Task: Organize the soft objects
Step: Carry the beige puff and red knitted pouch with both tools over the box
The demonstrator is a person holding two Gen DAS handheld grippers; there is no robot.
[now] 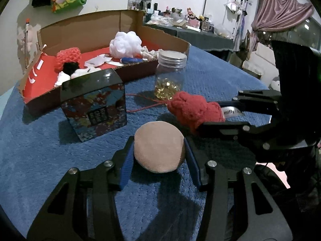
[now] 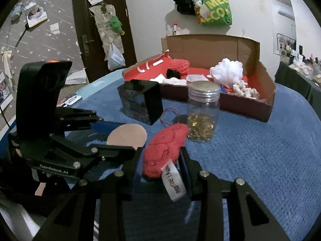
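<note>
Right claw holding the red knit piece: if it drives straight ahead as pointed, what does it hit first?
Likely the glass jar of gold bits: the right claw points at it and the red knit piece already nearly touches it. The cardboard box lies beyond; depth uncertain.

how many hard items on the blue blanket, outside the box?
2. A glass jar stands just in front of the cardboard box, and a dark patterned tin sits to its left. Others may be hidden behind the box.
</note>
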